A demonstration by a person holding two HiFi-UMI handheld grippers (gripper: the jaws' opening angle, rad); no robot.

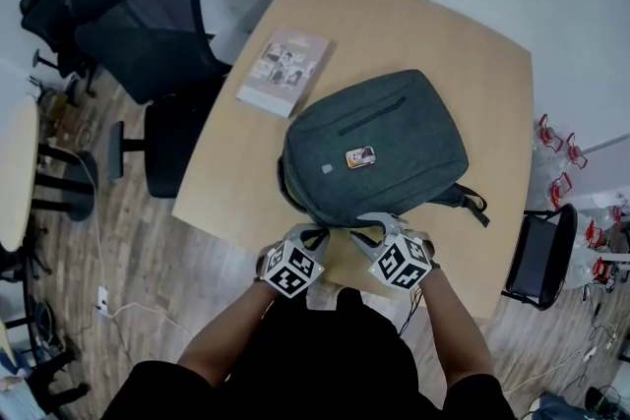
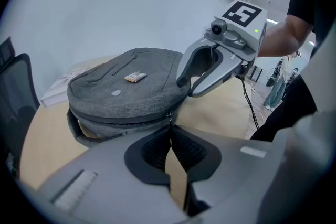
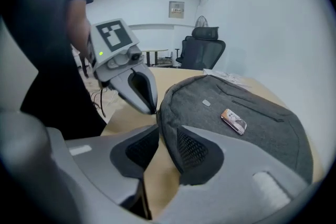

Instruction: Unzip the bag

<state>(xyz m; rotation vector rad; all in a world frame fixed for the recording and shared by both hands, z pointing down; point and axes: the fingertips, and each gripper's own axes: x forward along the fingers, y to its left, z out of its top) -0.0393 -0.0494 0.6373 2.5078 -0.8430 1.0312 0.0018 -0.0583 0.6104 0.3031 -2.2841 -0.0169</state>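
A grey backpack [image 1: 384,152] lies flat on the wooden table [image 1: 472,64], with a small picture tag [image 1: 360,157] on its top. Both grippers are at its near edge. My left gripper [image 2: 169,134] is shut on the zipper pull [image 2: 169,117], which hangs from the zip line that runs round the bag's side. Just to its right, my right gripper [image 3: 167,131] stands open with the bag's rim [image 3: 164,107] running between its fingers, along the right-hand pad. In the head view the left gripper [image 1: 313,236] and right gripper [image 1: 372,229] nearly touch.
A book [image 1: 285,71] lies on the table beyond the bag's left corner. A black office chair [image 1: 148,34] stands at the table's left side and a dark chair [image 1: 541,256] at its right. A round table [image 1: 15,172] is at far left.
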